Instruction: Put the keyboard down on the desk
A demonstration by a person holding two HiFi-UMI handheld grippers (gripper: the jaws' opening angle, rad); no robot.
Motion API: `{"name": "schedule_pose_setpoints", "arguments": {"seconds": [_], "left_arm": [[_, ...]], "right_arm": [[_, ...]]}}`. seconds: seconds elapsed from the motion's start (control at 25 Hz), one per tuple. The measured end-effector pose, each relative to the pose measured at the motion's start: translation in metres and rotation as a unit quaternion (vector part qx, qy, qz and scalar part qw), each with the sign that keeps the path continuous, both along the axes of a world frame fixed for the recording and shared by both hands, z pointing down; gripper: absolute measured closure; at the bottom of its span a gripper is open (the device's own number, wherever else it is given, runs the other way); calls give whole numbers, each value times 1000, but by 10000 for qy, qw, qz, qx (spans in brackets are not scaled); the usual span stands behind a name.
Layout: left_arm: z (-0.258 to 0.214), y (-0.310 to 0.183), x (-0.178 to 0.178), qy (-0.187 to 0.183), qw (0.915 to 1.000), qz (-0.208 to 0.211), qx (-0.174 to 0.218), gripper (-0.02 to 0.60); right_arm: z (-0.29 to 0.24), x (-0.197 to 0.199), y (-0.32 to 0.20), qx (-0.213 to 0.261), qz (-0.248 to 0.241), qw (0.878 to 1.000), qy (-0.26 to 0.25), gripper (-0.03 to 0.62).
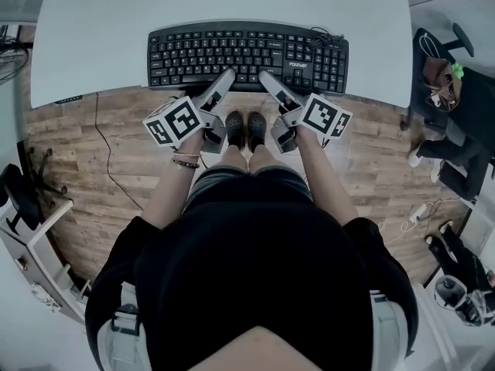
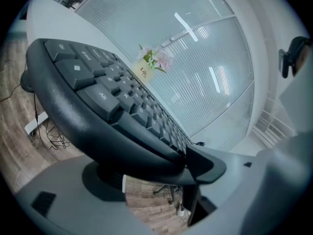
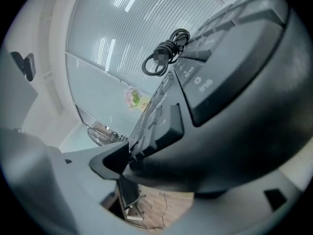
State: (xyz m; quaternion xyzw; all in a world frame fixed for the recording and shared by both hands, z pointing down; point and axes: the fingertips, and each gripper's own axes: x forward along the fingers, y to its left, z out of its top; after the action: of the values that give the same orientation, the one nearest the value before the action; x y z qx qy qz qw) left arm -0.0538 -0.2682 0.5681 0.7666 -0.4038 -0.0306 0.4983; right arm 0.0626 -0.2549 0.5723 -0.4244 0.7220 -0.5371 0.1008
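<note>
On the white desk, close to its near edge, the black keyboard lies flat with its keys up, and its coiled cable rests at the far right corner. In the head view, both tools reach in from below to the keyboard's front rim, the left gripper near the middle-left and the right gripper just beside it. Their marker cubes sit above the person's forearms. The person's dark shoes stand on the wooden floor between the two arms. In the left gripper view, the left gripper is clamped on the keyboard. Its dark upper tip laps over the front rim, the grey lower jaw lies under it, and floor shows through the gap behind. A small card with flowers stands far off by the frosted wall. In the right gripper view, the right gripper has its jaws spread wide around the keyboard. The rim sits between them, with the dark tip just at the first row of keys rather than squeezing it, so this grip looks released. The cable coil shows beyond the keys.
</note>
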Motion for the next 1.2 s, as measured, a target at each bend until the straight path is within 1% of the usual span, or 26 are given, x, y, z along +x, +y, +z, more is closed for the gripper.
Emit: {"name": "schedule_pose_setpoints", "arguments": {"seconds": [0.08, 0.2, 0.4, 0.52, 0.68, 0.76, 0.92, 1.08, 1.2], "left_arm": [[0, -1, -1, -100, 9999, 42, 38, 205], [-1, -1, -4, -240, 9997, 65, 67, 206], [-1, 4, -3, -319, 9994, 133, 67, 206], [-3, 9, -5, -403, 9990, 173, 71, 206], [-6, 17, -10, -688, 9972, 237, 146, 206], [-6, 24, -14, -842, 9959, 300, 114, 206], [-10, 35, -14, -1044, 9933, 478, 136, 206], [-18, 50, -8, -1197, 9894, 807, 142, 206], [-29, 60, -4, -1313, 9861, 990, 257, 206]], "right_arm": [[-1, 1, 1, 21, -8, 9999, 109, 197], [-3, 2, 3, 79, -93, 9990, 438, 198], [-4, 11, 7, 72, 49, 9988, 490, 198], [-7, 10, 12, 66, 28, 9985, 535, 198], [-8, 15, 21, 67, -17, 9968, 796, 198], [-11, 12, 26, 82, -99, 9966, 811, 198], [-16, 13, 36, 87, -256, 9949, 967, 198], [-24, 11, 49, 107, -475, 9916, 1197, 198], [-32, 9, 62, 116, -590, 9893, 1326, 198]]}}
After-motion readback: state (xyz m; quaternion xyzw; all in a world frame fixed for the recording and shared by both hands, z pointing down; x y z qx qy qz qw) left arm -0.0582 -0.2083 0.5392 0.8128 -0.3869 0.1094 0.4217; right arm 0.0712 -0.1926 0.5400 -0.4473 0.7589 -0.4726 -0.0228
